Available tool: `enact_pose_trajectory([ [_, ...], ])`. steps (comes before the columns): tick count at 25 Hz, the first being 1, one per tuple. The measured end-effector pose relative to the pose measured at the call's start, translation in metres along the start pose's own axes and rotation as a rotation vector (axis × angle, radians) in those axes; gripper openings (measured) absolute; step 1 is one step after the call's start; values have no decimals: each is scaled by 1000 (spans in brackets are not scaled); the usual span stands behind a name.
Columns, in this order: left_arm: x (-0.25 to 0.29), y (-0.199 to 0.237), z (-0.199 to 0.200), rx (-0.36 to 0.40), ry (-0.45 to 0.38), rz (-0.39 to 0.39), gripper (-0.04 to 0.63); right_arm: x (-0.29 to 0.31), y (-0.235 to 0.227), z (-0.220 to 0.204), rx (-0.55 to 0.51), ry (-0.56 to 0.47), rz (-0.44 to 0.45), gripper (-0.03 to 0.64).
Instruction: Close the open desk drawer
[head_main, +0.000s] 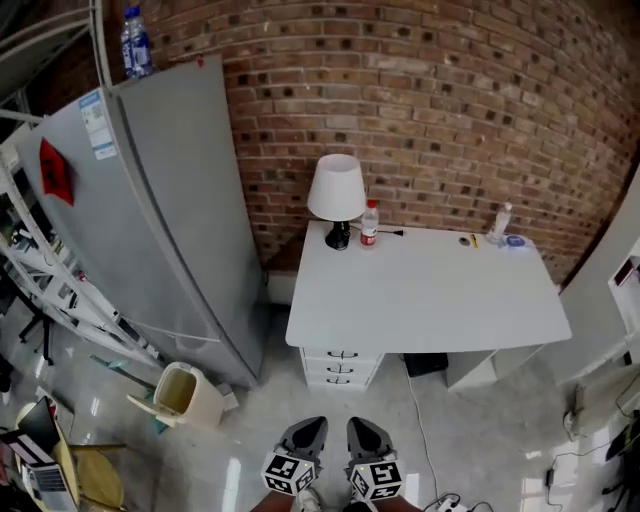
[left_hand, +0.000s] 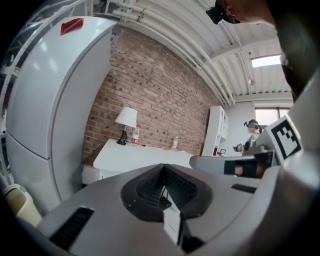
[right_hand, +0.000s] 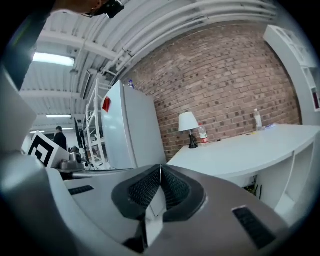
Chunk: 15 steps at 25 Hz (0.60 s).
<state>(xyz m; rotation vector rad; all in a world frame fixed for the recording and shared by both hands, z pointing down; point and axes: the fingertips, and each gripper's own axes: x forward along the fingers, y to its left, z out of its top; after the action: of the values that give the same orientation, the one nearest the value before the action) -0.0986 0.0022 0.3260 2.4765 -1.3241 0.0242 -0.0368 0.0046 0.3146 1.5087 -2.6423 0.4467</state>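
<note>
A white desk (head_main: 430, 290) stands against the brick wall, far ahead of both grippers. Under its left end is a drawer stack (head_main: 340, 366) with three dark-handled fronts; from the head view they look level with each other. My left gripper (head_main: 305, 432) and right gripper (head_main: 368, 432) are side by side at the bottom of that view, well short of the desk and pointing toward it. Both are shut with nothing between the pads. The left gripper (left_hand: 162, 168) looks toward the desk's left end (left_hand: 135, 156). The right gripper (right_hand: 160, 168) looks along the desk top (right_hand: 240, 147).
A tall grey fridge (head_main: 150, 200) stands left of the desk, with a beige bin (head_main: 185, 392) on the floor before it. On the desk are a white lamp (head_main: 336, 195), a red-labelled bottle (head_main: 369, 225) and a clear bottle (head_main: 502, 222). White metal racking (head_main: 60, 290) is at far left.
</note>
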Motion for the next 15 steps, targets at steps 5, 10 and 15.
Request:
enact_pose_trajectory([
  [5,-9,-7,34,29,-28,11,6,-16,-8,25,-112,-19,-38,28],
  [10,-17,-8,70,89,-56,21,8,-30,-28,51,-174,-34,-90,28],
  [15,-27,-9,96,91,-120,68,6,-29,-16,86,-231,-94,-91,28],
])
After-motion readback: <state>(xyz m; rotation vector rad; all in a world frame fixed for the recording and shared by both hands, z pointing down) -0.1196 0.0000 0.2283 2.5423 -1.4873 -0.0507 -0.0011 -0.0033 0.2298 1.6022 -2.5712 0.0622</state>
